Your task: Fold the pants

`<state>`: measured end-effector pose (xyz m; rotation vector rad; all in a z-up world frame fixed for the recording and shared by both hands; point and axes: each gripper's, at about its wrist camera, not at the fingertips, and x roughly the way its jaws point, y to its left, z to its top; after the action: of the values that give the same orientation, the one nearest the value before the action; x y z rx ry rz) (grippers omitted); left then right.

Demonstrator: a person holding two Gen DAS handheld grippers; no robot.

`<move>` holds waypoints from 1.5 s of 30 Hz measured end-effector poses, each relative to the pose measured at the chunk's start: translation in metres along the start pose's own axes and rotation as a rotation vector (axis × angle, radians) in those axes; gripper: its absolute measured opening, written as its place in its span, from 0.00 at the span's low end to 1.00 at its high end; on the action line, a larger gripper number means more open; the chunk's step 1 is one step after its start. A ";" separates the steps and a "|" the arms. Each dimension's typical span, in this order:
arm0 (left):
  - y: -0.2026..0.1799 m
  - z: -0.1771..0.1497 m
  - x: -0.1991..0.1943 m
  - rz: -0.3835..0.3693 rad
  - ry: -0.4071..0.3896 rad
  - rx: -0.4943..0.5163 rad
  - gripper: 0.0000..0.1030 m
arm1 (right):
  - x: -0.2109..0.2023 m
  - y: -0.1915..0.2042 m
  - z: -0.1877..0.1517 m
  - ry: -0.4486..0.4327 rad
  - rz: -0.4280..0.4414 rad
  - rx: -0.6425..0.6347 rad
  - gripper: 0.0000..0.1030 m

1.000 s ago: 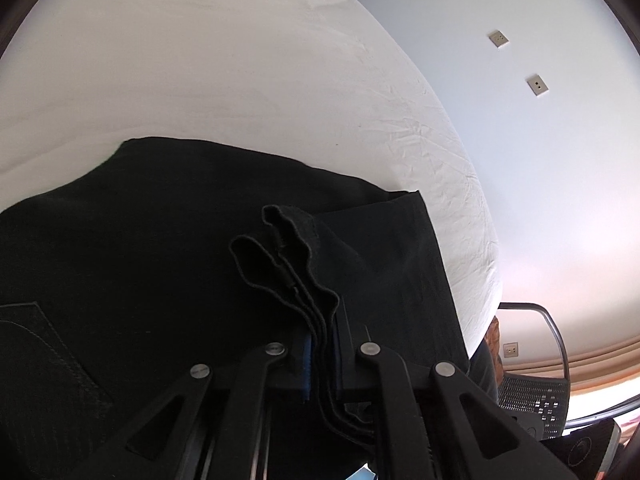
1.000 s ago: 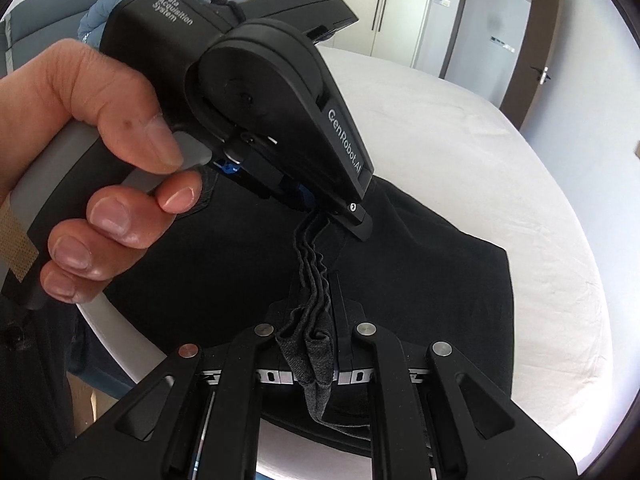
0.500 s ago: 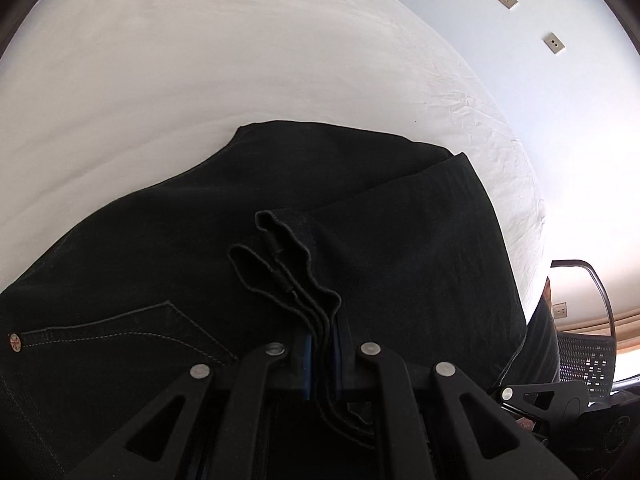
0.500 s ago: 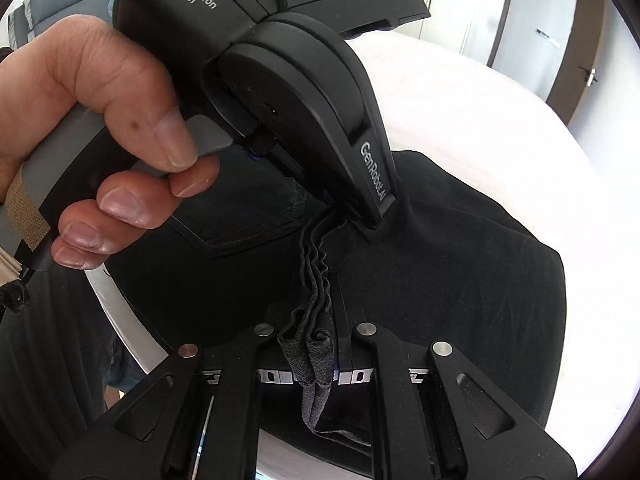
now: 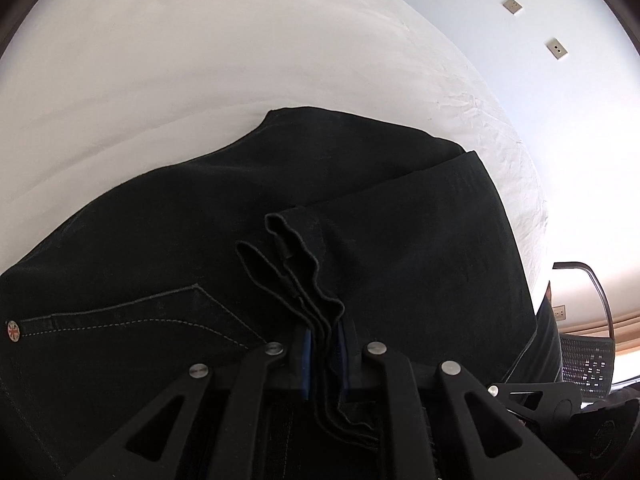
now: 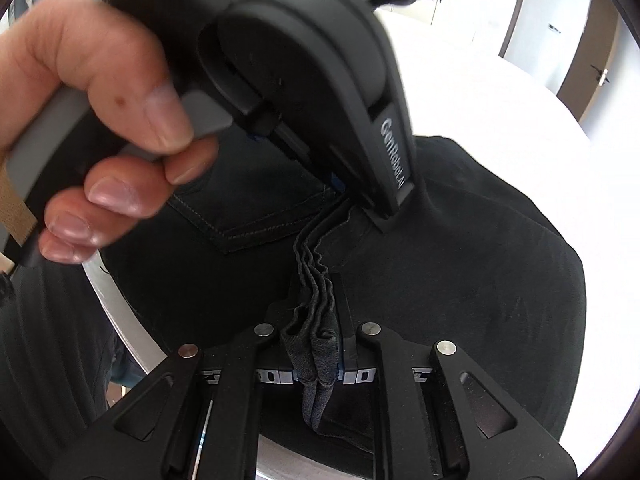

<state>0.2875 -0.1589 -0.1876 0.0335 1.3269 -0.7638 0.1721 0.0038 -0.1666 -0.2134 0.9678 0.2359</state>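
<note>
Left gripper (image 5: 324, 354) and right gripper (image 6: 316, 344) each clamp the bunched hem of black pants (image 5: 400, 248) above the white bed (image 5: 200, 80).

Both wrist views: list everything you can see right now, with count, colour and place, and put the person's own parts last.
pants: one, black, lying folded on the bed, stacked hem edges pinched by both grippers
back pocket: one, black with pale stitching, on the pants below the left hand
bed sheet: one, white, under the pants
wall sockets: two, pale, on the wall
mesh chair: one, dark, beside the bed
door: one, brown-framed, far right
left gripper: black, shut on the hems
right gripper: black, shut on the hems
left hand: gripping the left gripper's handle
</note>
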 end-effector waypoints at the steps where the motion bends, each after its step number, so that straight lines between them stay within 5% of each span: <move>1: 0.002 -0.001 -0.002 0.003 -0.009 -0.002 0.18 | 0.001 -0.001 0.002 0.000 0.004 0.007 0.13; 8: 0.015 -0.012 -0.030 0.119 -0.067 -0.013 0.40 | 0.003 -0.023 0.001 -0.012 0.071 0.042 0.25; 9: 0.014 -0.012 -0.036 0.159 -0.083 -0.008 0.45 | -0.001 -0.025 -0.002 -0.013 0.081 0.035 0.36; 10: 0.014 -0.012 -0.040 0.192 -0.099 -0.006 0.48 | -0.003 -0.027 -0.005 -0.013 0.097 0.034 0.58; 11: 0.012 -0.011 -0.045 0.234 -0.119 -0.004 0.52 | -0.007 -0.029 -0.009 -0.017 0.119 0.045 0.64; 17: -0.025 -0.009 -0.060 0.252 -0.234 0.048 0.52 | -0.055 -0.079 -0.030 -0.103 0.350 0.224 0.63; 19: -0.046 -0.010 -0.045 0.243 -0.217 0.099 0.52 | -0.063 -0.121 -0.044 -0.100 0.425 0.372 0.42; 21: -0.062 -0.013 -0.024 0.208 -0.182 0.122 0.52 | -0.058 -0.175 -0.058 -0.103 0.461 0.516 0.33; 25: -0.071 -0.027 0.018 0.200 -0.112 0.101 0.51 | -0.042 -0.264 -0.077 -0.122 0.550 0.758 0.33; 31: -0.080 -0.052 0.013 0.263 -0.140 0.123 0.51 | 0.015 -0.334 -0.058 -0.087 0.694 0.845 0.33; 38: -0.073 -0.069 0.009 0.235 -0.154 0.137 0.51 | 0.105 -0.350 -0.064 0.042 0.814 0.936 0.32; 45: -0.053 -0.070 0.003 0.178 -0.152 0.176 0.51 | 0.064 -0.297 -0.118 0.091 0.932 0.847 0.34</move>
<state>0.2002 -0.1702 -0.1894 0.2271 1.0938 -0.7150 0.2008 -0.3068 -0.2628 1.0349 1.1243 0.6380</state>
